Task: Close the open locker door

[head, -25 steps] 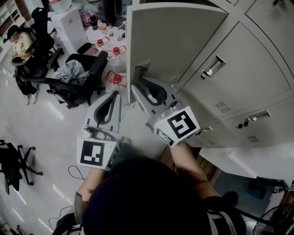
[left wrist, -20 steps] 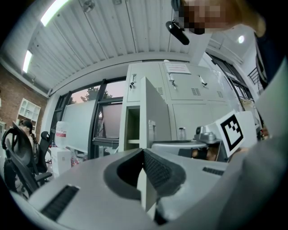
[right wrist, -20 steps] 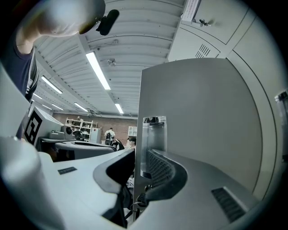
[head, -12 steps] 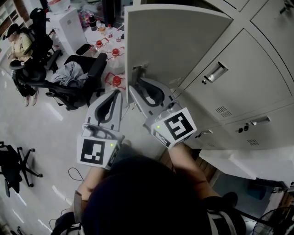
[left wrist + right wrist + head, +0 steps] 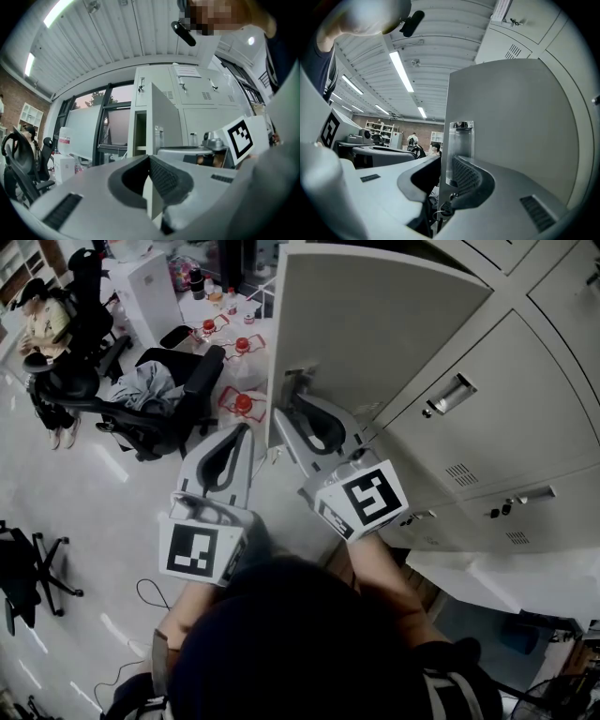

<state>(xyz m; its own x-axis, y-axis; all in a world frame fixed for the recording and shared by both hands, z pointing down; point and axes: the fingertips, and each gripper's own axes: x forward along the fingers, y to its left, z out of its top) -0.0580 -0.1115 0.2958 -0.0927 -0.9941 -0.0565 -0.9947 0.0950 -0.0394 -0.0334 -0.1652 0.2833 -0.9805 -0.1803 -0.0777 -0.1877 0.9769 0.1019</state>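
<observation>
The open grey locker door point(image 5: 375, 324) swings out from the locker bank point(image 5: 497, 437) at the upper right of the head view. My right gripper point(image 5: 292, 395) is at the door's free edge by its metal handle point(image 5: 461, 150). One jaw lies behind the door point(image 5: 511, 122) and the other on its front face, so the right gripper point(image 5: 446, 161) is shut on the edge. A key ring point(image 5: 440, 211) hangs just below the jaws. My left gripper point(image 5: 246, 430) hovers left of the door, apart from it, shut and empty point(image 5: 150, 159). It looks toward the open compartment point(image 5: 139, 133).
Black office chairs point(image 5: 159, 409) with clothing on one stand left of the door. Red-capped water bottles point(image 5: 236, 401) sit on the floor near the door's edge. A person point(image 5: 42, 324) sits at far left. A white cabinet point(image 5: 150, 296) stands at the back. Closed locker doors fill the right side.
The door edge and my right gripper on it have shifted slightly to the right in the head view. The left gripper has stayed about where it was.
</observation>
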